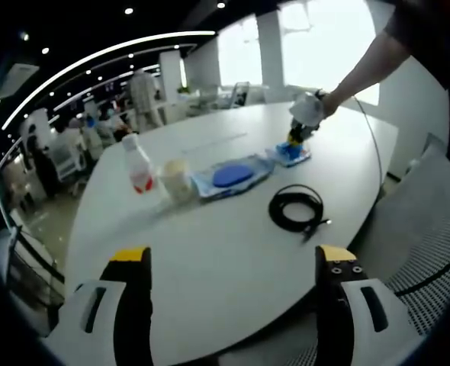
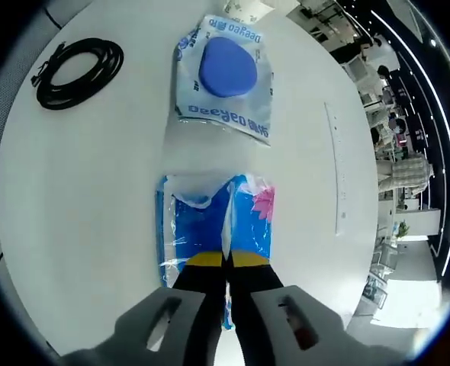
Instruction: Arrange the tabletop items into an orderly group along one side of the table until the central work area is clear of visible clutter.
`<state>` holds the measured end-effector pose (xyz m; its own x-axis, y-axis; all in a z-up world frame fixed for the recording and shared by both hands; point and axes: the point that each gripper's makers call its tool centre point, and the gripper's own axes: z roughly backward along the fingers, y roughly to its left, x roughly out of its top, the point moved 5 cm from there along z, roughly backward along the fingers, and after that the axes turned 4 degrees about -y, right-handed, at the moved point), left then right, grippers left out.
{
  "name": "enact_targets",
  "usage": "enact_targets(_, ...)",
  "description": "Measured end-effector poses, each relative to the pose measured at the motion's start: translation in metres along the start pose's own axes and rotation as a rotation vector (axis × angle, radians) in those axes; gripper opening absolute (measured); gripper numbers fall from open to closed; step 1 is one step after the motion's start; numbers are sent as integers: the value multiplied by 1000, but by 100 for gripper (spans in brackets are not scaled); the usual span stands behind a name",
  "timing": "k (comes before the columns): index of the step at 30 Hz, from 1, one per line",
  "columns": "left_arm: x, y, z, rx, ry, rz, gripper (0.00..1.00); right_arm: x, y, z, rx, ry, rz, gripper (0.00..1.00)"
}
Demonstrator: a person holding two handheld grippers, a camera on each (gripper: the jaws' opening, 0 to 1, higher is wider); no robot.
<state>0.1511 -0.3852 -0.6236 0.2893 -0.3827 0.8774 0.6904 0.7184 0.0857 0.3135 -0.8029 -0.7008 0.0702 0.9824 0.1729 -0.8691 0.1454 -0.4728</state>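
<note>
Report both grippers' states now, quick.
Left gripper: open, holding nothing.
Right gripper: shut on the blue packet.

Past the counter I see an open office: people standing among desks on the far side, long ceiling light strips curving overhead, bright windows glaring behind, and a grey mesh chair beside me.

white round table carries bottle, cup, wipes pack, coiled cable, blue packet.
</note>
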Motion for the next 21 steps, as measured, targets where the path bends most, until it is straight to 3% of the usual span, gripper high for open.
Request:
enact_targets(12, 2, 0, 0, 4, -13, 4, 85, 6, -9, 11, -32, -14, 13, 0)
enact_targets(21, 2, 0, 0, 5, -16, 8, 84, 15, -7, 10, -16, -26, 30, 0)
